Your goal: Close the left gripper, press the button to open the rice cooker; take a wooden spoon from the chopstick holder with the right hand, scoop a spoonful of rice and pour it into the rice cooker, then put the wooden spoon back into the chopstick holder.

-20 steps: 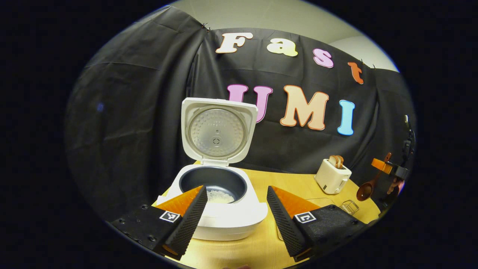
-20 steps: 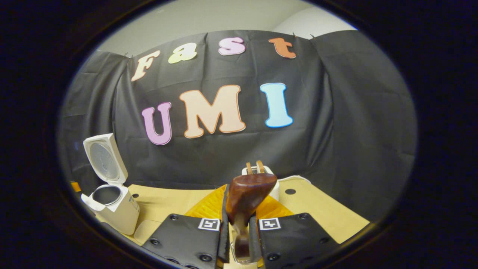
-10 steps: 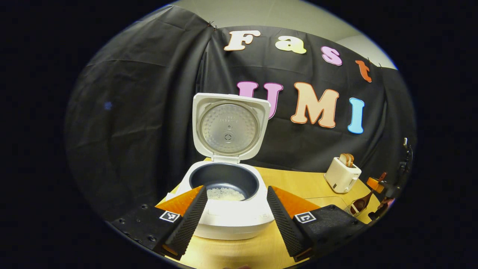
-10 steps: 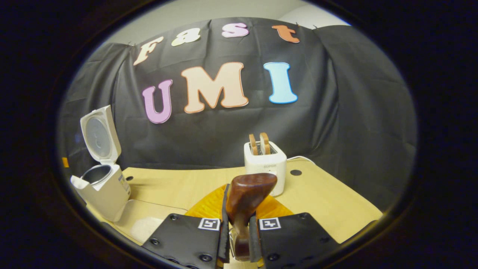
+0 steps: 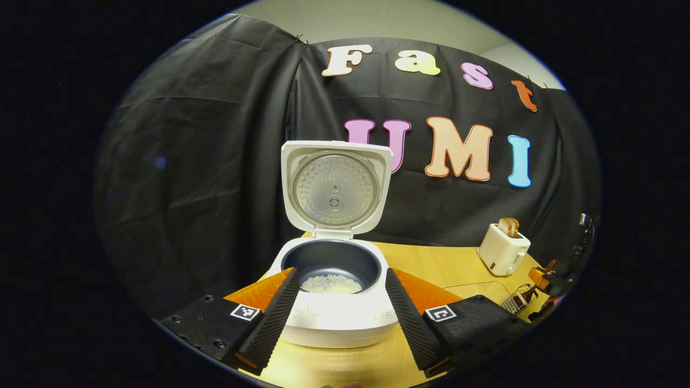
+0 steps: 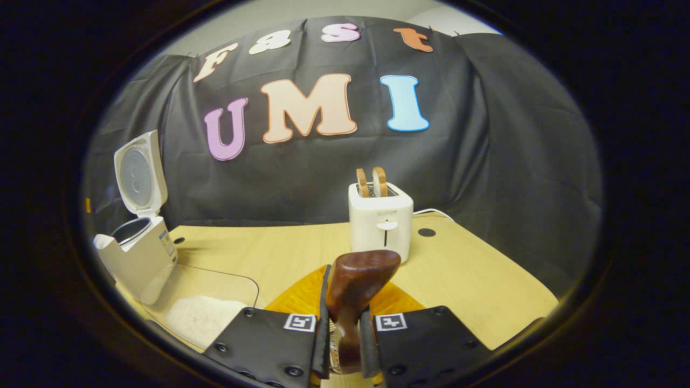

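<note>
Right gripper (image 6: pixel 343 323) clamps wooden spoon (image 6: pixel 356 285), bowl seemingly hidden below.

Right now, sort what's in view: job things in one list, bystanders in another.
Job: rice cooker, lid open; rice in the clear tray; spoon between the right gripper's fingers; holder; left gripper.
Bystanders: toaster with toast.

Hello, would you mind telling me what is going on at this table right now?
A person works two handheld grippers. The right gripper is shut on a wooden spoon, lowering it toward the chopstick holder. The rice cooker stands open with rice in its pot; the left gripper hovers open before it. A toaster stands behind.
</note>
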